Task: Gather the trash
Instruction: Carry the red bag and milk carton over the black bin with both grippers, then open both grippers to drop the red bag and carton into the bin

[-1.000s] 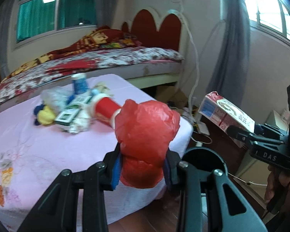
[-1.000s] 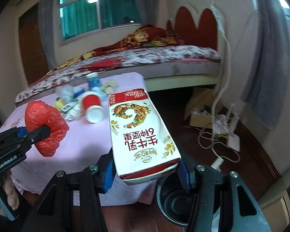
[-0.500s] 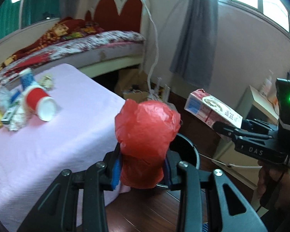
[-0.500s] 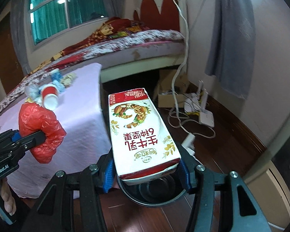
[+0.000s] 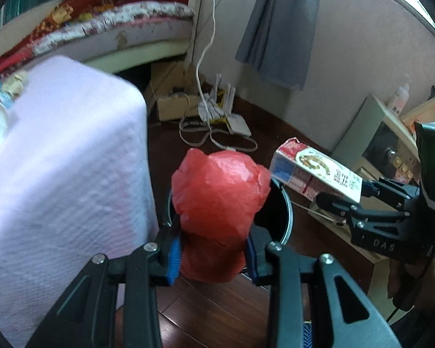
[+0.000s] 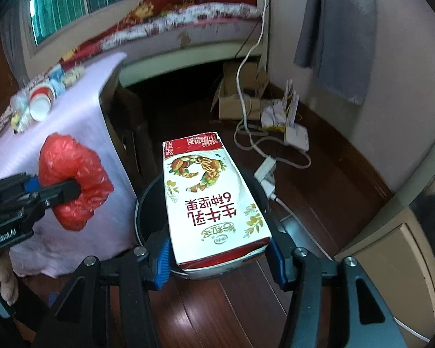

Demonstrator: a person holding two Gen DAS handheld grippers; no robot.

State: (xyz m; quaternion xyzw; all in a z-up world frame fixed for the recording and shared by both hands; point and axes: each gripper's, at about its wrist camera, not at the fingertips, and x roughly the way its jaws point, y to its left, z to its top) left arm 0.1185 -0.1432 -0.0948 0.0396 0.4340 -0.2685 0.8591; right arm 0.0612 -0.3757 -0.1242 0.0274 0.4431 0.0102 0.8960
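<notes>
My left gripper (image 5: 213,250) is shut on a crumpled red plastic bag (image 5: 219,208) and holds it over the near rim of a black round trash bin (image 5: 278,214) on the floor. My right gripper (image 6: 219,256) is shut on a white and red milk carton (image 6: 211,200) and holds it above the same bin (image 6: 148,211). The left gripper with the red bag (image 6: 72,179) shows at the left of the right wrist view. The carton (image 5: 316,174) shows at the right of the left wrist view.
A table with a pink cloth (image 5: 61,159) stands left of the bin, with paper cups (image 6: 40,104) and other trash at its far end. Cables, a cardboard box (image 5: 174,98) and a white router (image 6: 297,137) lie on the dark wood floor. A bed (image 5: 116,29) stands behind.
Both grippers have swung right and down from over the table to over the black bin, each keeping hold of its item. The bin now lies under both.
</notes>
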